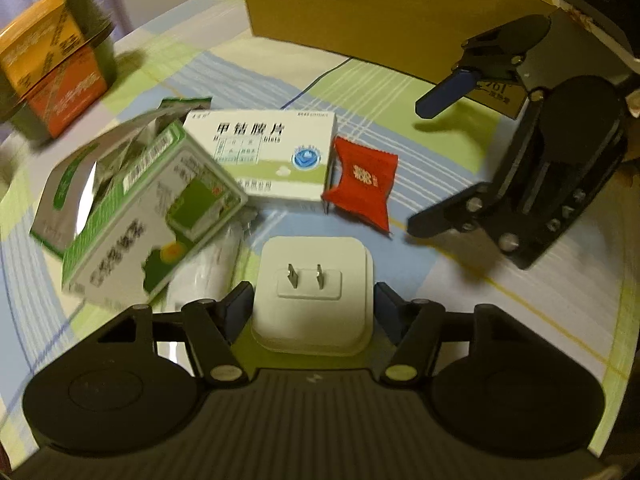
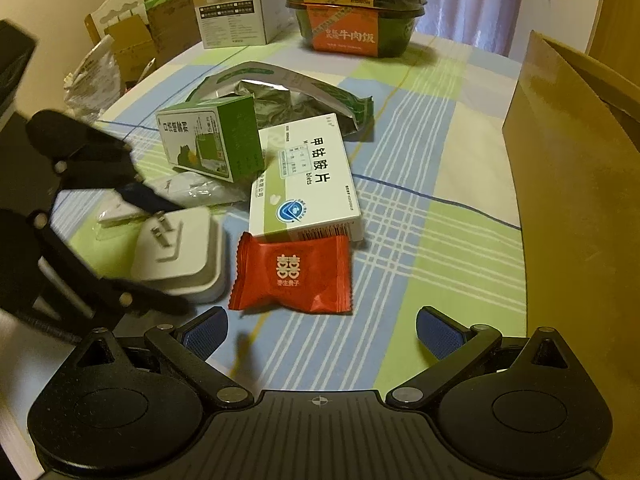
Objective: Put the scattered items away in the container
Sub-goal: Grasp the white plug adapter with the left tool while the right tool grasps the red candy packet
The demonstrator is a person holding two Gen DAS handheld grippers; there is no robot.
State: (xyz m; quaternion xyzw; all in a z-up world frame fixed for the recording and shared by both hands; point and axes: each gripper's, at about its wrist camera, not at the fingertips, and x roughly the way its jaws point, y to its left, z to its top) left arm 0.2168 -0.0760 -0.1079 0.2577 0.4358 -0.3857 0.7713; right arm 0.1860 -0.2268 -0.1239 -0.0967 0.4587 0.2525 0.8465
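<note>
The white plug adapter (image 1: 312,296) lies prongs-up on the checked tablecloth (image 1: 420,152), sitting between the blue pads of the left gripper (image 1: 314,304); whether the pads actually press its sides or merely flank it I cannot tell from either view; the right wrist view shows the same adapter (image 2: 180,252) bracketed by that gripper's dark fingers. Just beyond it lie the red candy packet (image 1: 362,184) and the white medicine box (image 1: 268,152), touching one another; the green-and-white carton (image 1: 156,208) leans to the left over a foil pouch (image 1: 80,184). The cardboard box (image 1: 360,12), presumably the container, stands at the far side, well apart. The right gripper (image 2: 320,332) hangs with jaws spread wide and nothing between them, just short of the candy packet (image 2: 292,272).

To do the grasp well, I judge the left pads should meet the adapter's flat sides squarely, low on the body, clear of the prongs; lift straight up so the carton is not nudged; then carry over the box rim before letting go.
</note>
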